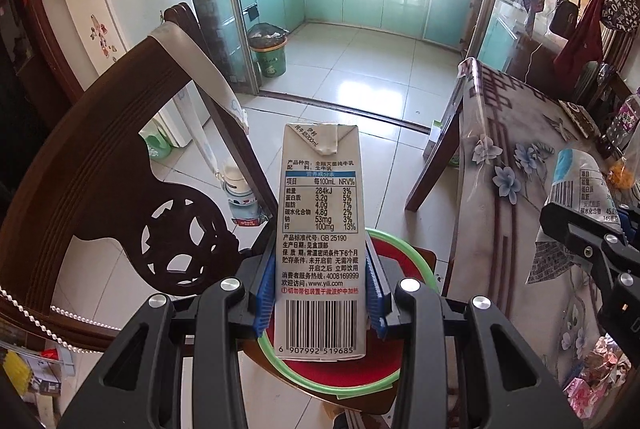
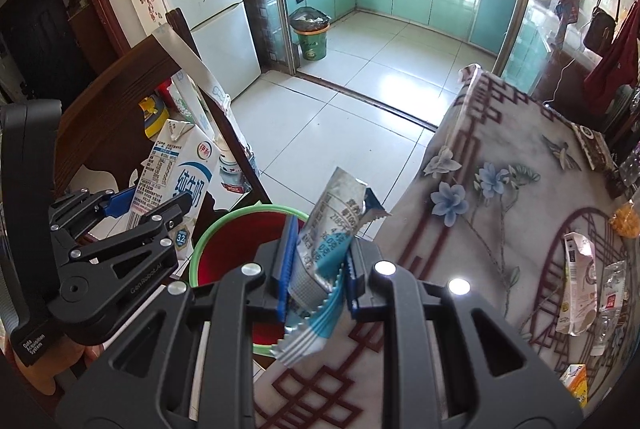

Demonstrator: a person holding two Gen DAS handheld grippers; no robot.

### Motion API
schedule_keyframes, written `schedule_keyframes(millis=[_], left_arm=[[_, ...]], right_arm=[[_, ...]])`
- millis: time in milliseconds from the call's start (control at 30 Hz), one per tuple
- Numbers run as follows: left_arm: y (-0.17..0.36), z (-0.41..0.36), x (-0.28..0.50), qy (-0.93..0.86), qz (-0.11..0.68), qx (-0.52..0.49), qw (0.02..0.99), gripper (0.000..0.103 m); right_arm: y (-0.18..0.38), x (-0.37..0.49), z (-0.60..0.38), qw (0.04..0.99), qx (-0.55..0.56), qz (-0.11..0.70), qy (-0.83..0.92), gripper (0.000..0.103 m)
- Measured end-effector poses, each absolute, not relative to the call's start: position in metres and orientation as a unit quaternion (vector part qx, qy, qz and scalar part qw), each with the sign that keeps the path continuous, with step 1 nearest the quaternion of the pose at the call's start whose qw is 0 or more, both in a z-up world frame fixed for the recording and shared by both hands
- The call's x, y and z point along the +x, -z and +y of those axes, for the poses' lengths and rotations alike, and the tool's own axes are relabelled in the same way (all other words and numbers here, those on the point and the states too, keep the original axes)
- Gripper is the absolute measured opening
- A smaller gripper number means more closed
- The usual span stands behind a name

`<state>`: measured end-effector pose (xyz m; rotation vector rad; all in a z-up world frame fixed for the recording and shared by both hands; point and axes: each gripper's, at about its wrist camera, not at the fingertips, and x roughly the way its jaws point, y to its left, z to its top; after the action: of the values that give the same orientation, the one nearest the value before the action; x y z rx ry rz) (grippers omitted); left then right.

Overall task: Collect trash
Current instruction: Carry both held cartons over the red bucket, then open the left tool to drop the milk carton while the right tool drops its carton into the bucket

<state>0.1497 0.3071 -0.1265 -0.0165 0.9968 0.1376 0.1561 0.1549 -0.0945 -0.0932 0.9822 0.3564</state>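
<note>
The left gripper [image 1: 320, 293] pinched a milk carton [image 1: 320, 241] (printed "www.yili.com") above the red bin [image 1: 360, 369]; the right gripper [image 2: 318, 265] clamped a snack wrapper [image 2: 324, 253].

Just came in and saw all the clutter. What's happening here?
A person is collecting trash with two handheld claws. The left claw is shut on a milk carton, held above a red bin with a green rim. The right claw grips a crumpled wrapper beside the bin, over the edge of the table. More wrappers lie on the table.
</note>
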Motion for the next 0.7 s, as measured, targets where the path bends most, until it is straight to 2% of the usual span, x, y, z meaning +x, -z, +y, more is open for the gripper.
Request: schedule_keyframes(millis=[500, 533, 567, 600, 700], left_arm=[[0.14, 0.319, 0.161, -0.071, 0.489, -0.012, 0.869, 0.035], [0.14, 0.319, 0.162, -0.073, 0.489, -0.012, 0.869, 0.036], [0.14, 0.32, 0.162, -0.075, 0.488, -0.011, 0.87, 0.036], [0.139, 0.32, 0.162, -0.078, 0.486, -0.011, 0.871, 0.036], [0.135, 0.321, 0.161, -0.081, 0.48, -0.009, 0.873, 0.041]], right_arm=[[0.117, 0.172, 0.173, 0.848, -0.037, 0.491, -0.198, 0.024], [0.117, 0.172, 0.174, 0.848, -0.036, 0.49, -0.199, 0.028], [0.118, 0.172, 0.174, 0.848, -0.037, 0.49, -0.199, 0.042], [0.118, 0.172, 0.174, 0.848, -0.039, 0.49, -0.199, 0.047], [0.116, 0.17, 0.175, 0.85, -0.043, 0.485, -0.201, 0.047]])
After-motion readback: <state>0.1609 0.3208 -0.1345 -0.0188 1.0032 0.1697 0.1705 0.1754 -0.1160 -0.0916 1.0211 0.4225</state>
